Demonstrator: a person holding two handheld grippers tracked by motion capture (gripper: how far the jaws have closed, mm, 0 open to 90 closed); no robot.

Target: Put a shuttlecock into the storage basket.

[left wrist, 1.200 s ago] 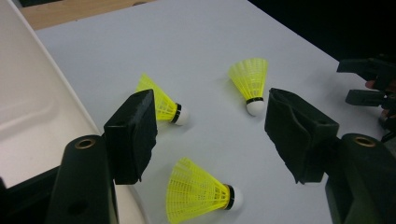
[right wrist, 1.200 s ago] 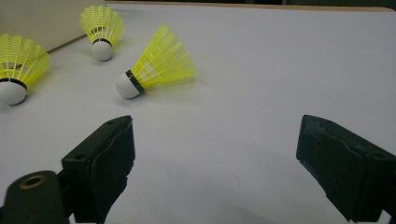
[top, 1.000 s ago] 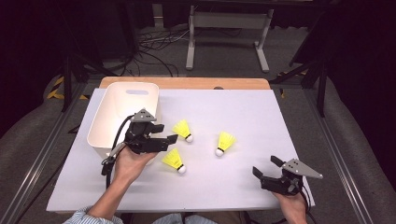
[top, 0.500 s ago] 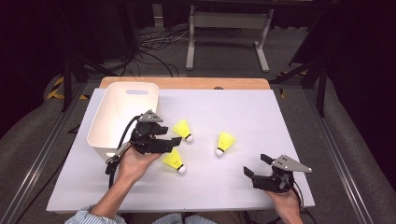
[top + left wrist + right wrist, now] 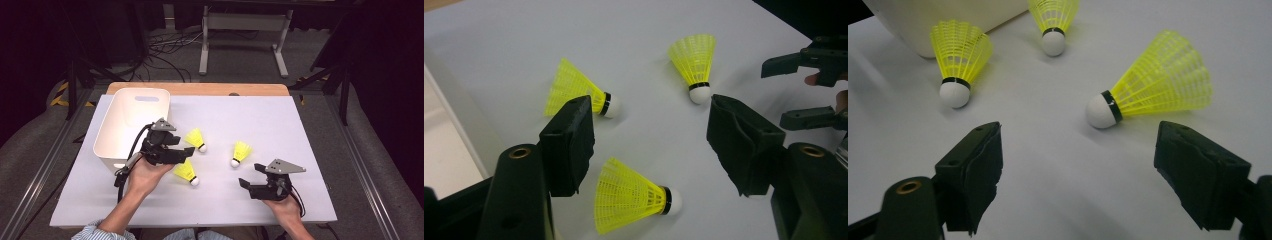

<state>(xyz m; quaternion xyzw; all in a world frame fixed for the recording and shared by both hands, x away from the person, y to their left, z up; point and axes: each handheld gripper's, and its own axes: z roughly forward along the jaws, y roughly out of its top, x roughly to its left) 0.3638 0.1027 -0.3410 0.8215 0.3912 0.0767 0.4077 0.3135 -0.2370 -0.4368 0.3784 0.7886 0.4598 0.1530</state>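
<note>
We have three yellow shuttlecocks lying on their sides on the white table, with a white bin (image 5: 131,125) at the table's left edge, toward the far left corner. The nearest shuttle (image 5: 186,173) lies left of the table's middle, cork pointing right; our left gripper (image 5: 189,156) hovers right over it with its jaws spread and nothing between the pads, and in the left gripper view that shuttle (image 5: 633,199) sits low between the two jaws. A second shuttle (image 5: 196,138) lies just beyond it, near the bin's right wall, and the third (image 5: 240,152) lies near the table's middle. Our right gripper (image 5: 250,177), near the front edge toward the right, points at that third one; its jaws have just been closing a little, yet they stand apart with nothing in them, and the shuttle (image 5: 1153,90) lies just ahead of them in the right gripper view. We judge these shuttles very light, so a nudge will roll or spin them away. The mesh skirt looks thin and springy and would likely buckle under a hard squeeze; the cork is firm but small and round, apt to slip. We would close gently across the skirt close to the black band, where it is narrowest and stiffest.
</note>
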